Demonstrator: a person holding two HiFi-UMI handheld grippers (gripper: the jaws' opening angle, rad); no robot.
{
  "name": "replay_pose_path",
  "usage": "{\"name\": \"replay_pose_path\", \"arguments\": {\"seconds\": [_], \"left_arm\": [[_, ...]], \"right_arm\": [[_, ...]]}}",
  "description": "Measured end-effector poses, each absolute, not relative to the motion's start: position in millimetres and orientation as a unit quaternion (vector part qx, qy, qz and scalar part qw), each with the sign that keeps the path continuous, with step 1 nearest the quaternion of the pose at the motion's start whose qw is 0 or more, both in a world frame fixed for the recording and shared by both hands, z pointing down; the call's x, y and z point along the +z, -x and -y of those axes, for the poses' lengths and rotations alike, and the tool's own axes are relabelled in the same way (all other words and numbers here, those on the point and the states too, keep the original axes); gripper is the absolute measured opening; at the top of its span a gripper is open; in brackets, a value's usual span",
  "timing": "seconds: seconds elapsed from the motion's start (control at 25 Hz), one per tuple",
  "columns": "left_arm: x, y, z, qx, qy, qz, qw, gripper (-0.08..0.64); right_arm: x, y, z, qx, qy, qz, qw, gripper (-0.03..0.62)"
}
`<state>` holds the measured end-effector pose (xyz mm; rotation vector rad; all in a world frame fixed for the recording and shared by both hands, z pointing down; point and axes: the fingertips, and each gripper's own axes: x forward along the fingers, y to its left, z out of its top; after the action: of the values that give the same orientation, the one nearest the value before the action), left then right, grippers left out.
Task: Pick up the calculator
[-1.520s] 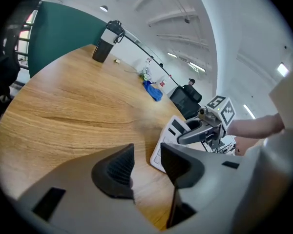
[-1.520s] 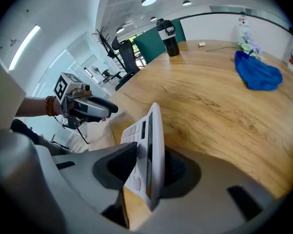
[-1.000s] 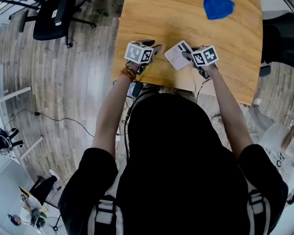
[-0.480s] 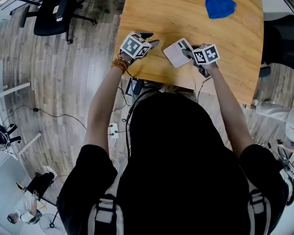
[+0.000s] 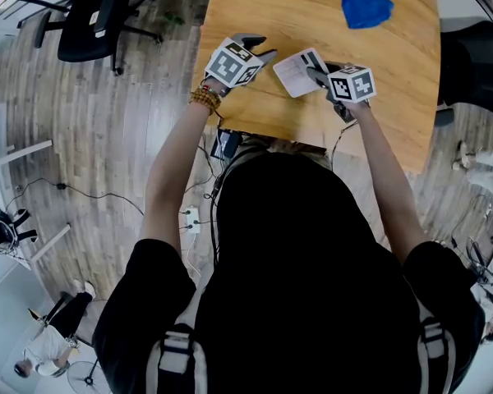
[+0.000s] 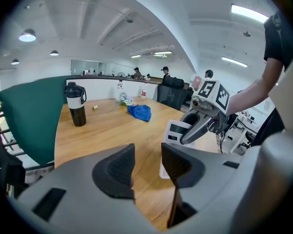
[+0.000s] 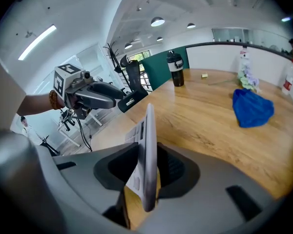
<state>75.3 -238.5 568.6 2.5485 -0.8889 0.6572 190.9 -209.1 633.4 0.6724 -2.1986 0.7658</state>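
The right gripper (image 7: 146, 165) pinches the white calculator (image 7: 147, 130) by one end above the near side of the wooden table (image 5: 386, 97), while the left gripper (image 6: 147, 162), jaws just opened wide and empty, hovers just to its left.

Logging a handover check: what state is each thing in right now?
Calculator: clamped by one edge, face up.
Right gripper: shut on calculator.
Left gripper: open, jaws just opening, nothing between.
Cloth: crumpled.
Bottle: upright, lidded.
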Motion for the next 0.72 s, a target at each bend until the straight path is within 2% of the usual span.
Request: {"name": "replay_pose_path", "arguments": {"seconds": [0.72], "left_arm": [[434.0, -93.8, 277.9, 0.083, -0.913, 0.387, 0.098, 0.186]], "right_arm": [[498.2, -188.8, 269.8, 0.193, -0.341, 0.891, 0.23, 0.127]]}}
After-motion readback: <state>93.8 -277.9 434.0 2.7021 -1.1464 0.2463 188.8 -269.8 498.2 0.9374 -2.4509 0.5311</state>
